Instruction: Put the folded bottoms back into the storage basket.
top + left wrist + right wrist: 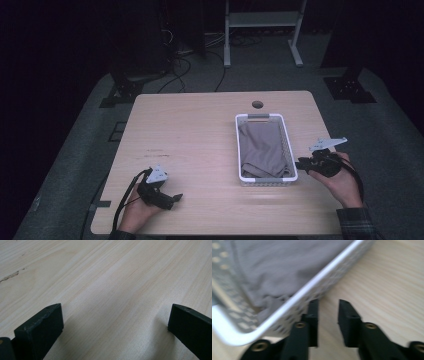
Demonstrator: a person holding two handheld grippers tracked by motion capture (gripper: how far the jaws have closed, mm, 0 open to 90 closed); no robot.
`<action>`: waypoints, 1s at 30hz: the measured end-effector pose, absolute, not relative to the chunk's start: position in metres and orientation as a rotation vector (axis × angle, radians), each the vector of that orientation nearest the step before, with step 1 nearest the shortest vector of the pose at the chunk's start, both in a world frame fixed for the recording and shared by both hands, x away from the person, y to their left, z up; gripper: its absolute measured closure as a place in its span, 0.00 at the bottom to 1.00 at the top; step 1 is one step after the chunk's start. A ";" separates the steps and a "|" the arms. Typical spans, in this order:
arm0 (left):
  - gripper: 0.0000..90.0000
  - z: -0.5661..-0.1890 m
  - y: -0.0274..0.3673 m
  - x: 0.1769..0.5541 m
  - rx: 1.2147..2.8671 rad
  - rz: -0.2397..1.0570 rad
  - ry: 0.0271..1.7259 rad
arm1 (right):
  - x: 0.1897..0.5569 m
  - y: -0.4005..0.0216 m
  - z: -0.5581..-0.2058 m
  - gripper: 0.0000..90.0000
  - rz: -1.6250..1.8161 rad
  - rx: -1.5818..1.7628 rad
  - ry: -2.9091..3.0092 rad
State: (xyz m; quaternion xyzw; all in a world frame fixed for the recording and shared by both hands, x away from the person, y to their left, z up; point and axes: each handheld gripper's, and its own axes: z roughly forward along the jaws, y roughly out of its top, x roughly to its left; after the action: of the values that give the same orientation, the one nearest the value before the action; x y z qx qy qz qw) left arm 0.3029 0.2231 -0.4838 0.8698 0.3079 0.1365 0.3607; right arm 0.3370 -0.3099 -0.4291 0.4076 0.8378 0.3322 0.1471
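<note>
One white perforated basket (266,177) on the right half of the table, long axis running away from the person. Inside it, one grey cloth (262,147), rumpled, covering the bottom.

Two grippers, one per hand. Right gripper (301,164) sits just beside the basket's near right corner, over the table's right edge; its jaws stand a narrow gap apart with nothing between them, the left jaw close against the basket's mesh wall. Left gripper (176,198) rests low over the near left part of the table, well apart from the basket, jaws spread wide and empty.

Surface: one pale wood-grain table (200,130) with a round cable hole (257,104) near the far edge. Grey carpet around it, dark room, cables on the floor (180,65), a white frame stand (262,30) at the back.

The left gripper view shows a scuffed mark (10,277) in the wood grain. The right gripper view, slightly blurred, shows the basket's rim (317,282) and the cloth (282,267) bunched against the wall.
</note>
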 end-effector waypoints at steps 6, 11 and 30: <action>0.00 -0.484 0.223 0.303 2.239 0.354 0.794 | 0.339 -0.319 -0.435 0.51 0.934 1.217 2.302; 0.00 -0.484 0.223 0.303 2.238 0.354 0.794 | 0.335 -0.323 -0.441 0.46 0.943 1.254 2.249; 0.00 -0.484 0.223 0.303 2.240 0.352 0.789 | 0.329 -0.341 -0.483 0.41 0.955 1.393 2.117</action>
State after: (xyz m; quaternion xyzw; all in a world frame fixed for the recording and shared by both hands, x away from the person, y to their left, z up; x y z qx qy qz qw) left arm 0.3026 0.2228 -0.4840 0.8697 0.3065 0.1367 0.3619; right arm 0.3291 -0.3411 -0.4831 0.5023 0.7634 0.3445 0.2151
